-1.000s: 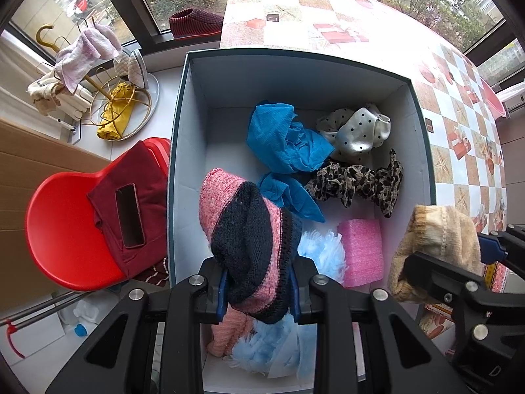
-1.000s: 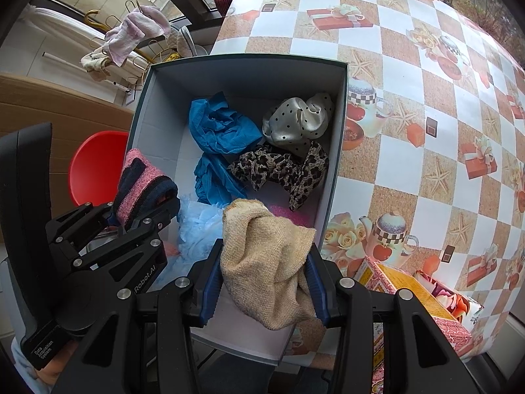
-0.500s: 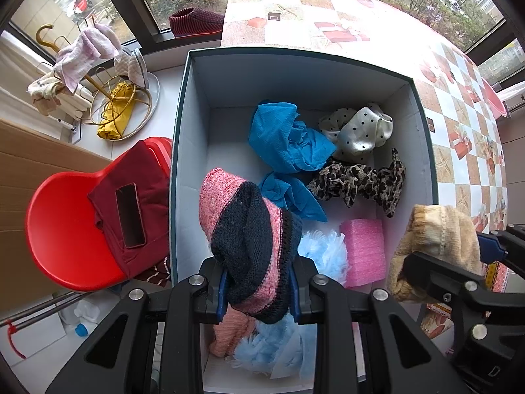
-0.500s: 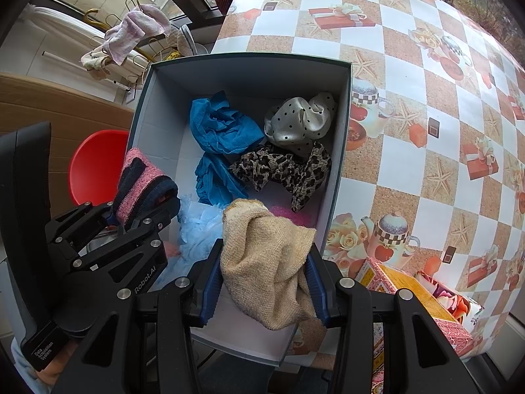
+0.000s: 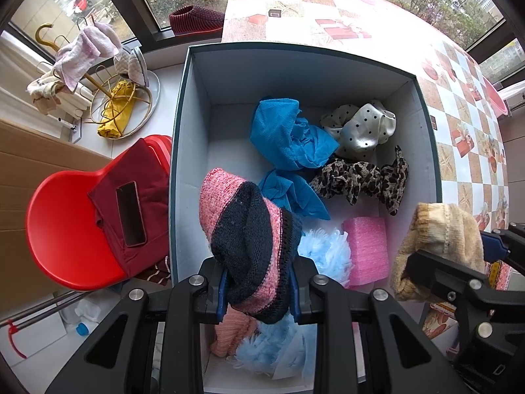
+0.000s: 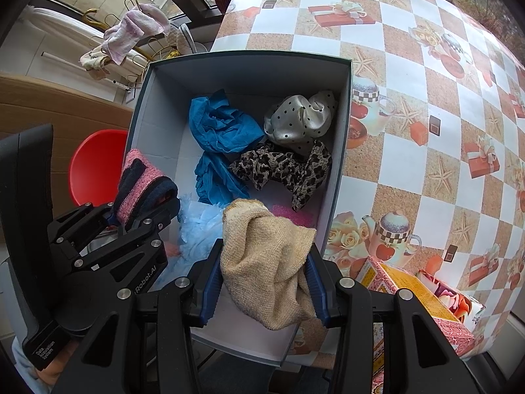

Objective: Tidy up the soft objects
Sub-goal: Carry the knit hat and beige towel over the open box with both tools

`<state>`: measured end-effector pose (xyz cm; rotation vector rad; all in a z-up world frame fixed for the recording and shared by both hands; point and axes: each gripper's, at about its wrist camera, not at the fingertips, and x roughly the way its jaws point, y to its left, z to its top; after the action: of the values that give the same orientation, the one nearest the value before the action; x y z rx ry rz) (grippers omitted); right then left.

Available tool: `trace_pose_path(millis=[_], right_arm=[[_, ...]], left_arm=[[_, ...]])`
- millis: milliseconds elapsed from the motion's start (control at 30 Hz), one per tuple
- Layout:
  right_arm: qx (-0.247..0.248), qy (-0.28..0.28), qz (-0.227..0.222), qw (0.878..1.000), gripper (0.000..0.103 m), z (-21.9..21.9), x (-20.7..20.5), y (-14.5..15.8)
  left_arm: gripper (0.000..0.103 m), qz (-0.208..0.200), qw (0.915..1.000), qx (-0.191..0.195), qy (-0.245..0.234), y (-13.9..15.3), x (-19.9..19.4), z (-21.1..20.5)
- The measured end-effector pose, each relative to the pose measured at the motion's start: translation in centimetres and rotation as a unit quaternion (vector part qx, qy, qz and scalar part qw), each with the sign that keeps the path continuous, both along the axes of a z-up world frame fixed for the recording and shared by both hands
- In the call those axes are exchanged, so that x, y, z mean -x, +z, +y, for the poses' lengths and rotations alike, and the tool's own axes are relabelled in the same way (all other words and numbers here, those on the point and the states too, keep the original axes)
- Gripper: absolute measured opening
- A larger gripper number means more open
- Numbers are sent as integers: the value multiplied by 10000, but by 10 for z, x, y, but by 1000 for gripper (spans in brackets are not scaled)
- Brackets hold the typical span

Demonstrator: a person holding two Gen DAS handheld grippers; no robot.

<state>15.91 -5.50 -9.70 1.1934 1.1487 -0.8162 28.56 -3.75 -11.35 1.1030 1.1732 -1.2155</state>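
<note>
Left wrist: left tool [image 5: 258, 290] pinching pink-navy knit [image 5: 249, 233] over box [image 5: 183, 138]; right tool [image 6: 265, 277] pinching beige knit [image 6: 265, 256]

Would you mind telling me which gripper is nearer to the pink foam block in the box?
Right. The right gripper, holding the beige knit, hangs just beside the pink foam block; the left gripper sits farther off, across the pale blue fluff.

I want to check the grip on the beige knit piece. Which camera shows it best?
The right wrist view: the beige knit piece fills the centre, clamped between the right tongs. The left wrist view catches it only at the right edge, partly hidden.
</note>
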Motion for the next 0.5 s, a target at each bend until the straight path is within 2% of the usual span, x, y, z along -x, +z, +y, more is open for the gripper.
trace_pose_path(millis=[500], right_arm=[[-22,-2,8,10000,48,0,1,-1]], left_arm=[[30,-14,10000,-32,7,-3,-1,2]])
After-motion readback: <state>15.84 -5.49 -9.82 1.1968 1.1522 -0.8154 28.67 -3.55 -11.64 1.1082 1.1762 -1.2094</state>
